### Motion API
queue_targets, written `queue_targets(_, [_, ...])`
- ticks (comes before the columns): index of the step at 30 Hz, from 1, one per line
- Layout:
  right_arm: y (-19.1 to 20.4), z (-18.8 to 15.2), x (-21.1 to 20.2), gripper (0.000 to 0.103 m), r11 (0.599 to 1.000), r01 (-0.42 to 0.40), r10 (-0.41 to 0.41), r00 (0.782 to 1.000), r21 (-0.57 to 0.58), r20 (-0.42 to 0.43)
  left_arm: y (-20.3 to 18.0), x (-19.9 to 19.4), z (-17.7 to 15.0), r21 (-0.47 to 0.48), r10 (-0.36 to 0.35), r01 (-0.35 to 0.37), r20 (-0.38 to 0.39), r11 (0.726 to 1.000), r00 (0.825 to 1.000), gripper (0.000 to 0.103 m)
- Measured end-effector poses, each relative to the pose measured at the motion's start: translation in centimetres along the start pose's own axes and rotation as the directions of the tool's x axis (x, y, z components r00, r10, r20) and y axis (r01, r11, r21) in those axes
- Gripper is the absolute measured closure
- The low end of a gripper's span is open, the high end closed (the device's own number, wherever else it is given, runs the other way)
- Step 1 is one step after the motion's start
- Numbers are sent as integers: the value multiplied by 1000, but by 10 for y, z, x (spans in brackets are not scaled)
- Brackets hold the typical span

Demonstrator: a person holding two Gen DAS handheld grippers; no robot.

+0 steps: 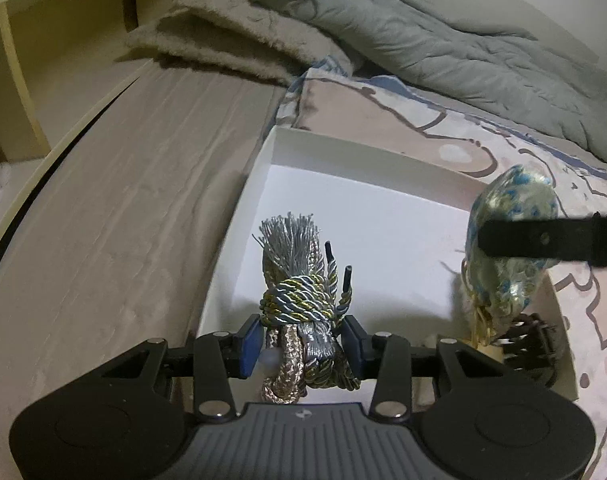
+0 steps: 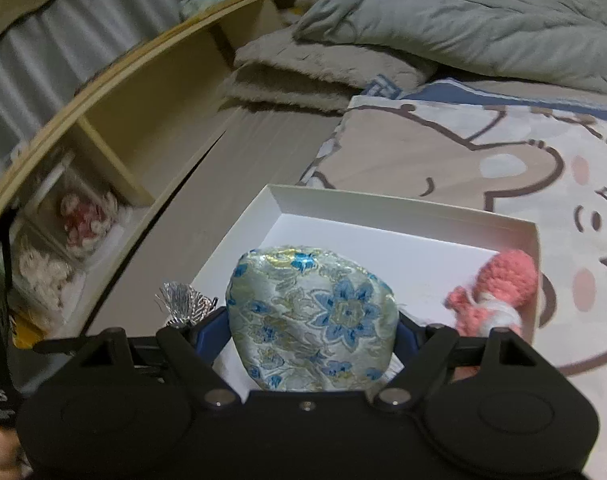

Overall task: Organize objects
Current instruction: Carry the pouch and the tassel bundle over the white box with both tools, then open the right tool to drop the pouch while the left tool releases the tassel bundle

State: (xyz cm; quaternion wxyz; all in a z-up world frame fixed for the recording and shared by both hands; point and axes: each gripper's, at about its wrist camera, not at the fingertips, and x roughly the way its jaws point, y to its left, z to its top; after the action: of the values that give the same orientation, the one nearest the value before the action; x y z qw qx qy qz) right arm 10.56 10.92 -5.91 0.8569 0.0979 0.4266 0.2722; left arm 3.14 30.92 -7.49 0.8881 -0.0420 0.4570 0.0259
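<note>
The left gripper point(image 1: 301, 342) was pinching a knotted bundle of twisted cord point(image 1: 299, 304) between its 2 blue pads, the grey, gold and silver strands bunched tightly in the grip. A grey tassel point(image 1: 289, 242) fanned out above the knot, and 2 black cord tips stood up just beside it. The bundle hung over the near left part of a shallow white box point(image 1: 367, 160) that lay on the bed.

The right gripper point(image 2: 313, 330) was clamped on a rounded brocade pouch point(image 2: 311, 316), pale silver with blue flowers and gold thread, which filled the whole gap between its fingers. In the left wrist view the same pouch point(image 1: 507, 248) showed at the right side of the box, with a black finger of the right gripper across it. Below the pouch in that view a dark toothed object point(image 1: 531, 336) sat in the near right corner of the box; what it was could not be told.

From the right wrist view a pink crocheted item with a white middle point(image 2: 491, 292) lay inside the box against its right wall. The silver tassel point(image 2: 183, 304) showed just left of the pouch.

The box rested partly on a cartoon-printed blanket point(image 2: 483, 152) and partly on a taupe sheet point(image 1: 115, 216). A folded fuzzy blanket point(image 1: 231, 36) and a grey quilt point(image 1: 423, 44) lay further back, with wooden shelving point(image 2: 115, 144) along the bedside
</note>
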Motion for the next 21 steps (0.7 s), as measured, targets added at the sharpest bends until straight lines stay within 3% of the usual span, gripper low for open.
queue_targets(6, [12, -5, 29, 21, 985, 72, -77, 997, -155, -31, 12, 5, -1, -20, 0, -1, -10, 1000, 1000, 59])
queue_targets(11, [11, -9, 44, 20, 974, 99, -114, 991, -202, -64, 11, 10, -3, -15, 5, -5, -19, 1000, 1000, 58])
queue_targets(12, [10, -10, 46, 20, 974, 99, -116, 991, -202, -70, 10, 10, -3, -20, 10, -10, -16, 1000, 1000, 56])
queue_targets(14, [7, -9, 49, 12, 974, 110, -128, 988, -198, -83, 8, 10, -3, -28, 9, -9, -28, 1000, 1000, 40])
queue_targets(21, [1, -5, 38, 8, 978, 120, -134, 988, -173, -70, -1, 2, -1, -28, -14, 13, -14, 1000, 1000, 36])
